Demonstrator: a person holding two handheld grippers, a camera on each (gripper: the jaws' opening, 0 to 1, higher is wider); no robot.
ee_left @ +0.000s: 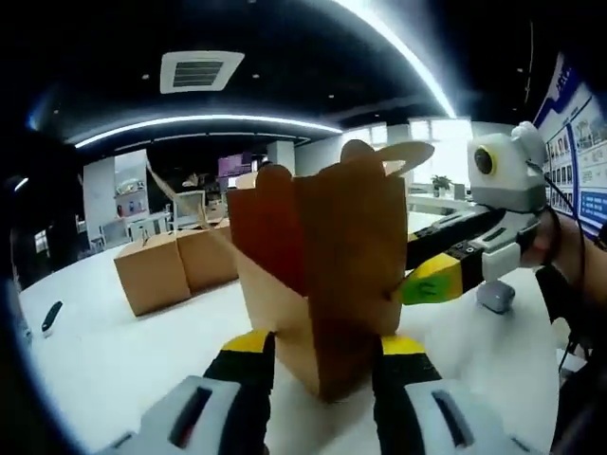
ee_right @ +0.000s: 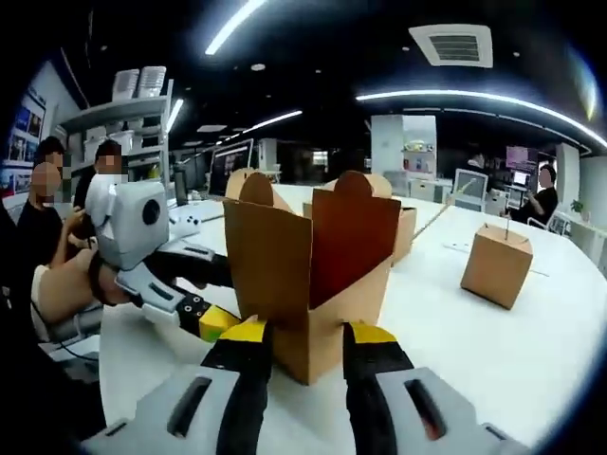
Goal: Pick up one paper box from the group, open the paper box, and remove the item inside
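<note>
A brown paper box (ee_left: 332,256) with its top flaps standing up and open sits between my left gripper's (ee_left: 324,346) yellow-tipped jaws, which are shut on its lower sides. In the right gripper view the same box (ee_right: 303,265) is between my right gripper's (ee_right: 308,334) jaws, also shut on it. The right gripper (ee_left: 432,282) comes in from the right in the left gripper view, and its yellow tip touches the box's side. The left gripper (ee_right: 216,322) meets the box's lower left corner in the right gripper view. What is inside the box is hidden.
Two more closed brown boxes (ee_left: 152,270) (ee_left: 209,256) stand on the white table (ee_left: 114,360) behind; one box (ee_right: 498,265) shows at the right. A black object (ee_left: 52,318) lies near the table's edge. People (ee_right: 57,237) sit at the left.
</note>
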